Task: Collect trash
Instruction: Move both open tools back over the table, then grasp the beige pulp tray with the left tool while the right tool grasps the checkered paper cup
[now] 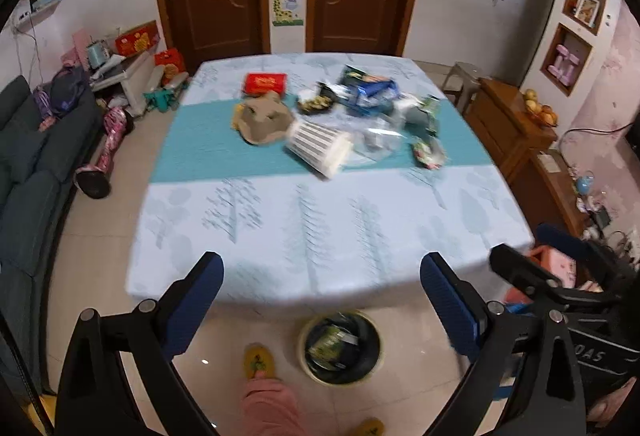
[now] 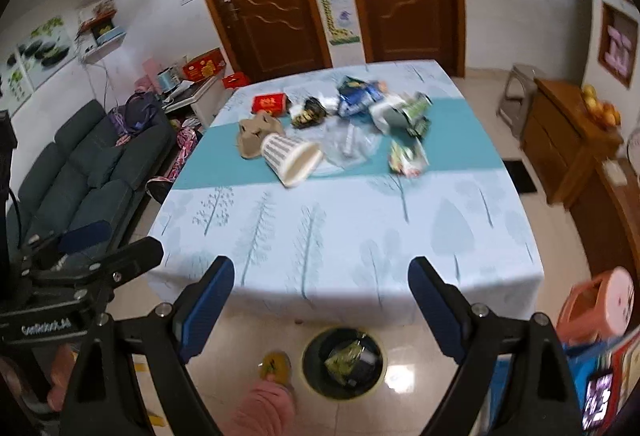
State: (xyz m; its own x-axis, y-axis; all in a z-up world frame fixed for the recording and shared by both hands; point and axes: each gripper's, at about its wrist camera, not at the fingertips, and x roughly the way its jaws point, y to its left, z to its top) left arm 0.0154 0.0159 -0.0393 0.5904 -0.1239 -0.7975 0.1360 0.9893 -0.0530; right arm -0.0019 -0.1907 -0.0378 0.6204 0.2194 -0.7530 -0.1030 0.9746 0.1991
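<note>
Both tongs hang released and empty above the near edge of the desk (image 1: 320, 236): the left tongs (image 1: 320, 300) and the right tongs (image 2: 322, 300) each have their blue pads spread wide with nothing between them. Below them on the floor, just in front of the desk, stands a round bin (image 2: 343, 364) lined in black, with a green wrapper (image 2: 347, 355) and some other scraps already inside. That suggests the work is between pickups, partly done, with most of the trash yet to gather.

Trash lies in a heap across the far half of the desk, on and behind the teal stripe. Nearest is a white ribbed paper cup (image 2: 291, 159) tipped on its side, mouth toward the camera. Touching it on the left is a crumpled brown cardboard tray (image 2: 256, 133); behind that sits a red box (image 2: 270, 103). To the right are clear plastic film (image 2: 348, 145), blue packets (image 2: 358, 95), dark and green wrappers, and a small bright wrapper (image 2: 406, 159) lying a little apart on the stripe.

Next, I judge, one pair of tongs must reach forward over the bare cloth to the heap, likely for the cup or the stray wrapper, since these lie closest and free. Motion blur softens the smaller pieces, so their exact kinds stay unclear.
</note>
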